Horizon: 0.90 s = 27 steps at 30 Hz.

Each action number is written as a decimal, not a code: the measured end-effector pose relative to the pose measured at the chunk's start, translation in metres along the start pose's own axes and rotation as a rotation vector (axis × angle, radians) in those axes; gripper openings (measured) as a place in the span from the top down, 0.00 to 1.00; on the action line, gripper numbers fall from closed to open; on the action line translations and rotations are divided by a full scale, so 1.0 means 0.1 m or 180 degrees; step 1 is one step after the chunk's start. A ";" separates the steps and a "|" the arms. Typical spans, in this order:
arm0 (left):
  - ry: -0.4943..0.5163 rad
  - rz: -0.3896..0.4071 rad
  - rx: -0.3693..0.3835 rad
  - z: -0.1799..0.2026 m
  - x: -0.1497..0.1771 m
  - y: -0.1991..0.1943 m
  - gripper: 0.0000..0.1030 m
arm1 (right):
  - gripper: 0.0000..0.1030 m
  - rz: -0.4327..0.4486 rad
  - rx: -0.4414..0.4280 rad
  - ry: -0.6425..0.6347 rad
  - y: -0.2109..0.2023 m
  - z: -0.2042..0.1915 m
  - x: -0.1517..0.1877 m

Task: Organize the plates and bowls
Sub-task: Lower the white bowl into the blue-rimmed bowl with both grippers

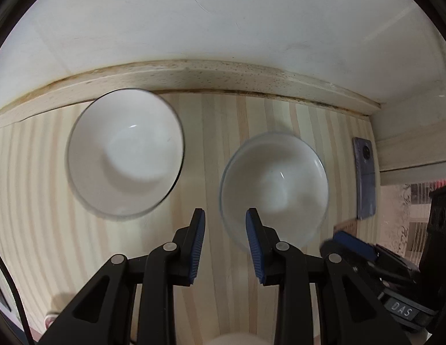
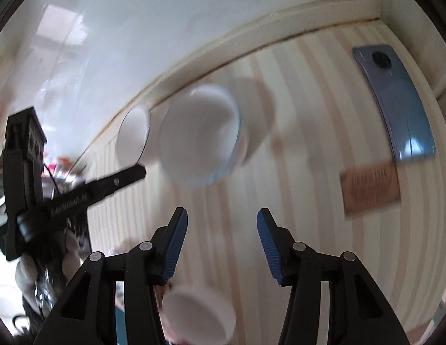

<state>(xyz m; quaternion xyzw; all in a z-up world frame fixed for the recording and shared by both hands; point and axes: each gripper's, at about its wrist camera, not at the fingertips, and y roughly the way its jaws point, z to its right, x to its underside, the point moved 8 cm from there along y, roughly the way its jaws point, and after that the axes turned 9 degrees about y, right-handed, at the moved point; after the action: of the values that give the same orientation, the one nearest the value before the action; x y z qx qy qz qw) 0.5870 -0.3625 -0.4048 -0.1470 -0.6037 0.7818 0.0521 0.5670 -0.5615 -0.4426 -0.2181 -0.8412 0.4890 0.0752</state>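
Note:
Two white bowls stand upright, side by side, on the striped wooden table near the wall. In the left wrist view the left bowl [image 1: 125, 155] is clear of my fingers. The right bowl [image 1: 277, 189] has its near rim showing in the gap of my left gripper [image 1: 225, 215], which is open and holds nothing. One blue pad [image 1: 352, 243] of my right gripper shows at the lower right. In the right wrist view both bowls [image 2: 199, 138] [image 2: 133, 135] are blurred ahead. My right gripper [image 2: 222, 215] is open and empty, short of them.
A blue phone [image 2: 395, 106] lies face down at the table's right, with a brown card [image 2: 369, 189] in front of it. A blurred white round thing [image 2: 197, 313] sits just under my right fingers. A raised wooden ledge [image 1: 194, 74] and a white wall close off the back.

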 end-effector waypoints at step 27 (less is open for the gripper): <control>0.0217 0.0092 -0.0102 0.13 0.03 -0.15 0.89 | 0.85 -0.0060 0.0176 -0.0063 0.35 -0.04 -0.31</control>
<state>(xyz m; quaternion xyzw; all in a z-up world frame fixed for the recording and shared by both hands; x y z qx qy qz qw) 0.5791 -0.3694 -0.3882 -0.1830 -0.6119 0.7673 0.0590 0.6061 -0.5574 -0.4675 -0.2032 -0.8301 0.5134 0.0775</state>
